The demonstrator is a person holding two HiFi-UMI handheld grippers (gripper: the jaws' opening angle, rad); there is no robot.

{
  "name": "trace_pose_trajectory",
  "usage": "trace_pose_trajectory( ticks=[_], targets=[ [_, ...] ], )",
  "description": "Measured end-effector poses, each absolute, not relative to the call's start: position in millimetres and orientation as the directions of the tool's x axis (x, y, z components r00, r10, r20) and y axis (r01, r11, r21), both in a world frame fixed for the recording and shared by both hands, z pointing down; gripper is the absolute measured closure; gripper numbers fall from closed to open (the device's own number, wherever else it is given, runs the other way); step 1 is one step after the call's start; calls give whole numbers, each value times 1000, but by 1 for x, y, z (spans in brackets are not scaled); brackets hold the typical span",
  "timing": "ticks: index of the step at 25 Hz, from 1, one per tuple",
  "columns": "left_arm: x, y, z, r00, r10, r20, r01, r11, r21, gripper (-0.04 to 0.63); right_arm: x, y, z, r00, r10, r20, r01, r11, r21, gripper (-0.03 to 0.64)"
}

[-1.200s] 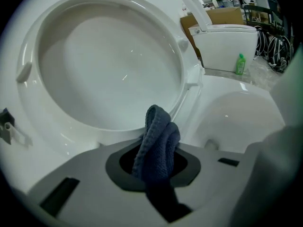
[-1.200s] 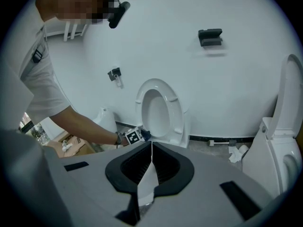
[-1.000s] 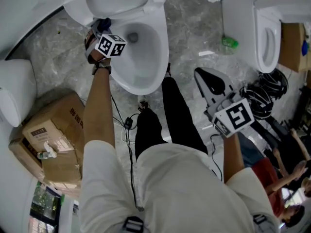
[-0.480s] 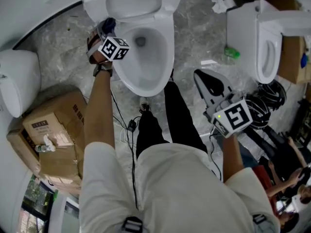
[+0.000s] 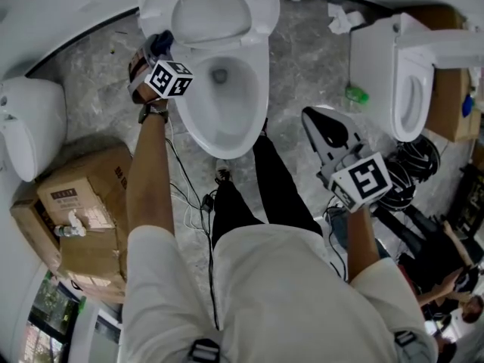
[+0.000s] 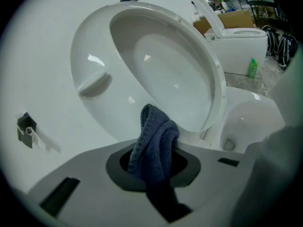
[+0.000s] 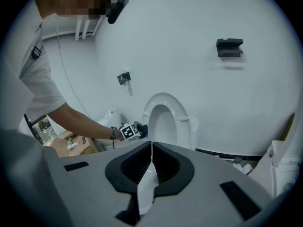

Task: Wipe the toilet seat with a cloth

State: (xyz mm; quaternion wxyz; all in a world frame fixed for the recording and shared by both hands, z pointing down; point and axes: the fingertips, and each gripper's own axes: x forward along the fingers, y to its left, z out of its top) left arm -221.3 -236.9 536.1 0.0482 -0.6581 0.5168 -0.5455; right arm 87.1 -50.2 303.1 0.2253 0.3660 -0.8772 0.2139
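Observation:
A white toilet (image 5: 227, 119) stands at the top of the head view, its seat and lid (image 6: 156, 65) raised upright against the wall. My left gripper (image 5: 155, 55) is at the bowl's left rim, near the hinge. It is shut on a bunched dark blue cloth (image 6: 156, 143), which sticks up between its jaws in front of the raised seat. The bowl (image 6: 248, 124) shows at the right of the left gripper view. My right gripper (image 5: 314, 119) hangs off to the right over the floor, away from the toilet, shut (image 7: 151, 145) with nothing in it.
A second toilet (image 5: 397, 70) stands at the right with a green bottle (image 5: 357, 94) beside it. Black cables (image 5: 408, 165) are coiled lower right. Cardboard boxes (image 5: 83, 203) and another white fixture (image 5: 26, 131) sit at the left. A cord (image 5: 200, 195) lies on the floor by my legs.
My left gripper has risen with the cloth, moving along the bowl's left side toward the hinge and raised seat. The right gripper lifted slightly and stayed shut.

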Motion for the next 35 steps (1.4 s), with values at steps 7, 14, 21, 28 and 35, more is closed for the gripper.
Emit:
trace_pose_trajectory(
  ticks=[7, 14, 21, 28, 35],
  targets=[
    [-227, -244, 510, -153, -747, 647, -670, -403, -623, 538, 88, -68, 286, -635, -546, 547, -731, 654, -195, 588],
    [-224, -256, 467, -143, -781, 607, -722, -337, -604, 538, 86, -93, 266, -648, -552, 524, -722, 665, -193, 588],
    [-217, -259, 434, -136, -806, 576, -723, -317, -615, 540, 81, -108, 245, -665, -555, 500, -707, 683, -183, 588],
    [-213, -260, 420, -130, -815, 564, -736, -302, -606, 539, 81, -117, 233, -670, -561, 486, -704, 688, -176, 588],
    [-213, -265, 408, -130, -809, 574, -753, -296, -588, 540, 86, -123, 231, -672, -558, 487, -702, 688, -181, 588]
  ],
)
